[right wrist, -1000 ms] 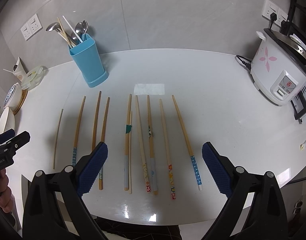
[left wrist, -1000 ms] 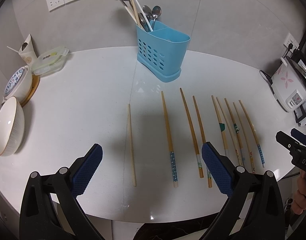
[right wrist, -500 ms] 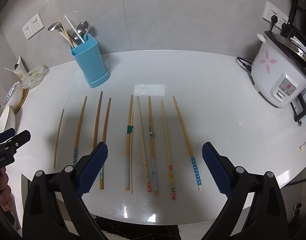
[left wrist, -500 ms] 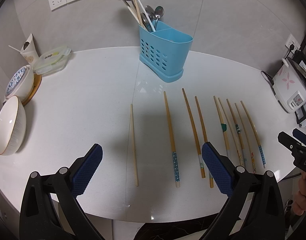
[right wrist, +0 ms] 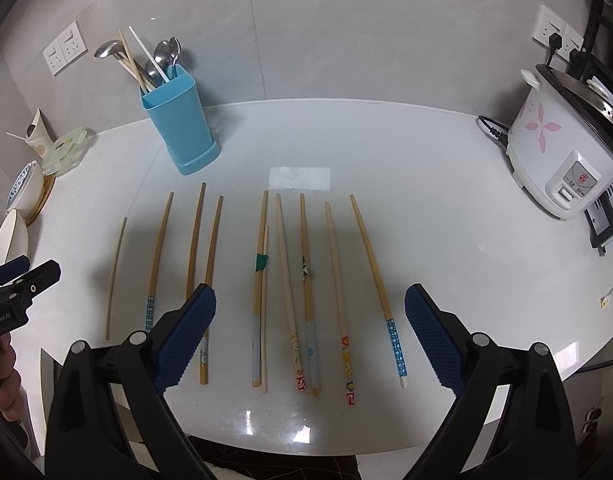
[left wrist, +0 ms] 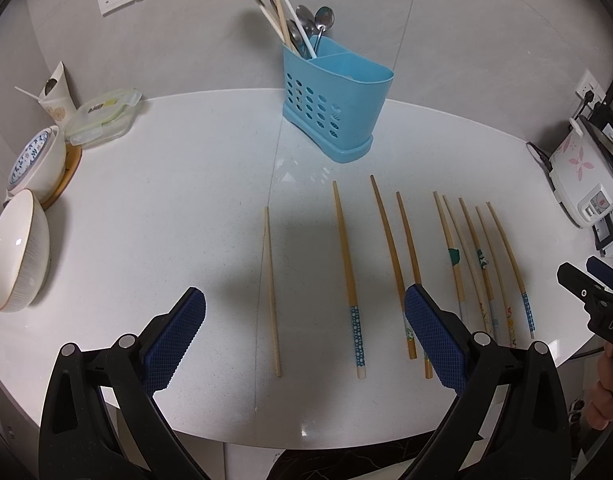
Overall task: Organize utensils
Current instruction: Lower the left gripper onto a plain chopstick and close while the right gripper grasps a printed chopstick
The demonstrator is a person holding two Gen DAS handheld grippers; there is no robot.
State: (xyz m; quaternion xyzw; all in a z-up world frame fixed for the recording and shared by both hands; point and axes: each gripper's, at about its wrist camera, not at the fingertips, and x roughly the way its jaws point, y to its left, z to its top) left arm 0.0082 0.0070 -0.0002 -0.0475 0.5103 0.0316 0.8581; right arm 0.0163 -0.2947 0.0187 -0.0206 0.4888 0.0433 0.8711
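Several wooden chopsticks lie side by side on the white table (left wrist: 166, 208), tips pointing away. A plain chopstick (left wrist: 272, 292) lies furthest left, beside one with a blue dotted end (left wrist: 348, 276). At the back stands a blue utensil holder (left wrist: 334, 108) with spoons, a ladle and chopsticks in its left compartment. My left gripper (left wrist: 304, 330) hovers open above the near ends of the left chopsticks. My right gripper (right wrist: 310, 330) is open over the right group, where a green-taped chopstick (right wrist: 260, 272) and a blue-dotted one (right wrist: 376, 276) lie. The holder (right wrist: 178, 128) stands far left there.
Two bowls (left wrist: 20, 248) and a lidded plastic container (left wrist: 102, 118) sit along the left edge, with a paper cup (left wrist: 56, 94) behind. A white rice cooker (right wrist: 562, 152) stands at the right. The table's front edge runs just under both grippers.
Both views have shifted slightly: the holder and chopsticks sit a bit lower and further right in the left wrist view. Both grippers stay open and nothing on the table has moved.
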